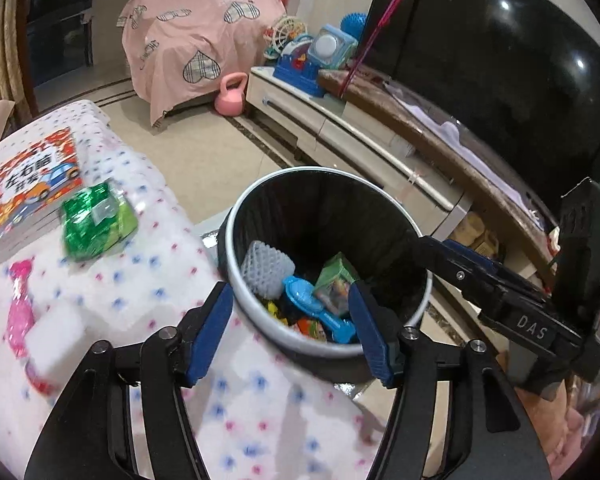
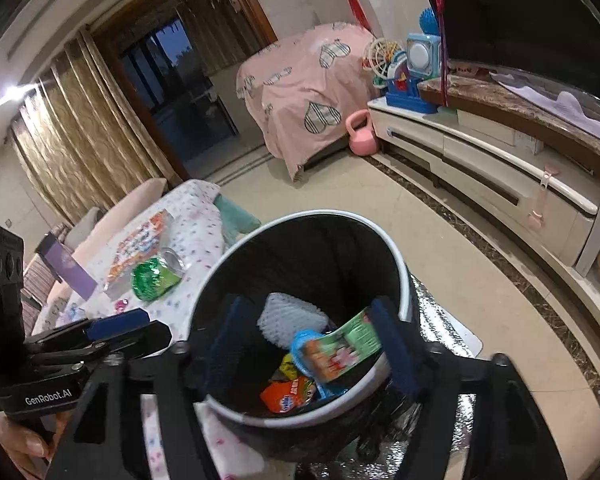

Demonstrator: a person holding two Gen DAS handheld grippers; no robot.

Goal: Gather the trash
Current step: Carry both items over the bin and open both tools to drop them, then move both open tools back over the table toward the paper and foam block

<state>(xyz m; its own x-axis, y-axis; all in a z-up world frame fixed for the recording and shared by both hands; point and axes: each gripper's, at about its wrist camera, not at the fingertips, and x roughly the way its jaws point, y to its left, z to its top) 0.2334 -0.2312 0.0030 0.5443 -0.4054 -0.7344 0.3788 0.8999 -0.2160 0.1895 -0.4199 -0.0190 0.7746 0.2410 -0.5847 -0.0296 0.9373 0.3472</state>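
A black trash bin (image 1: 236, 224) with a white rim stands on the floor against the table's edge. Inside lie a white foam net (image 1: 266, 270), a blue plastic scoop (image 1: 312, 304), a green carton (image 1: 336, 278) and an orange wrapper (image 2: 288, 394). My left gripper (image 1: 290, 292) is open over the bin's near rim, nothing between its blue pads. My right gripper (image 2: 308, 304) is open above the bin, with the green carton (image 2: 340, 346) lying loose below its fingers. On the dotted tablecloth (image 1: 140, 280) remain a green foil packet (image 1: 96, 220), a pink wrapper (image 1: 20, 312) and a white block (image 1: 56, 340).
A picture book (image 1: 32, 188) lies beside the green packet. A low white TV stand (image 1: 360, 140) with toys and a large dark screen (image 1: 500, 60) runs along the right. A pink kettlebell (image 1: 230, 96) and pink-covered furniture (image 1: 192, 40) stand beyond. Silver foil mat (image 2: 444, 332) lies under the bin.
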